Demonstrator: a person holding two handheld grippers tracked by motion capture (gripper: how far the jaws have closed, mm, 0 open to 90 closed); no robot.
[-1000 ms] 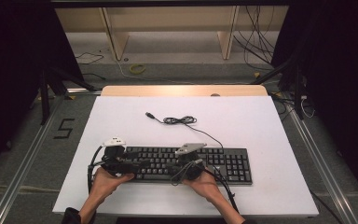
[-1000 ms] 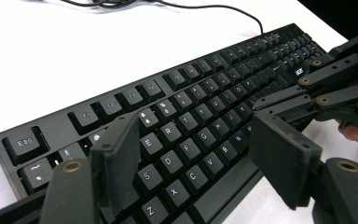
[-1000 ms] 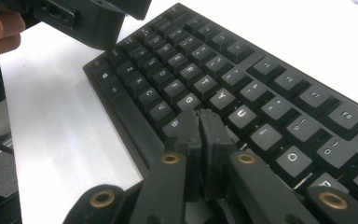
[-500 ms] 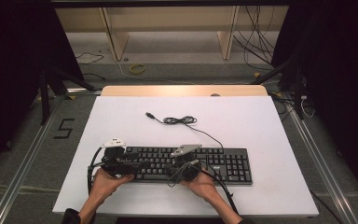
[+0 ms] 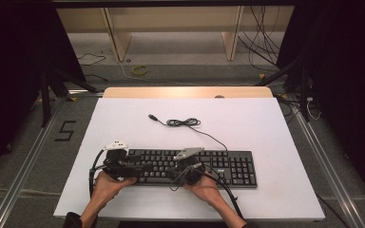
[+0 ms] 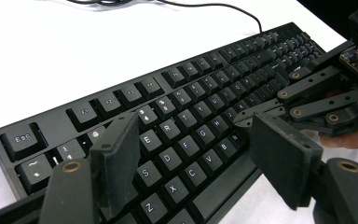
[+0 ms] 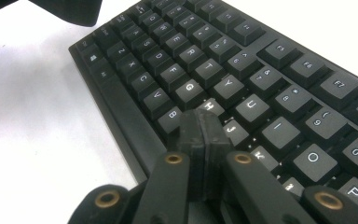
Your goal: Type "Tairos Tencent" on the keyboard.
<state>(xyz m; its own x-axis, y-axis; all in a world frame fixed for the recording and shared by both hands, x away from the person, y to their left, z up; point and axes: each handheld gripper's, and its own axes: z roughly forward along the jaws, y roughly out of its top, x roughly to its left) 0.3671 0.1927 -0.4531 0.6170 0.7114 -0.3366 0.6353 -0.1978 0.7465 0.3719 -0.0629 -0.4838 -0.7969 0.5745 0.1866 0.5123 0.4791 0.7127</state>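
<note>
Jaws on the right gripper [image 7: 204, 135] were pressed flat together with nothing between them, forming one blunt tip that hung over the middle letter rows of the keyboard [image 5: 190, 166]; in the right gripper view that tip sat at the H key [image 7: 213, 106], with B and J just beside it, though contact with the key could not be judged. Jaws on the left gripper [image 6: 200, 163] stood wide apart and held nothing, straddling the letter keys near the board's left end.

The keyboard lay flat on the white table [image 5: 266, 128], near the person's edge, its long axis running left to right across the table. Its cable [image 5: 185, 122] trailed away toward the far side in a loose coil, unplugged. Both grippers came in from the near long edge and pointed away from the person, so the keys lay directly below and ahead of each tip. The right gripper [image 5: 190, 167] was over the centre, the left gripper [image 5: 120, 164] over the left end.

The work in hand looked like key pressing with the closed right tip. What the coming move seemed to turn on was a short drop straight down onto one key, since the neighbouring keys sat touching on every side. The right hand [image 5: 204, 187] rested low behind its gripper, forearm angled in from the bottom right; the left hand [image 5: 107, 185] sat likewise, angled in from the bottom left.
</note>
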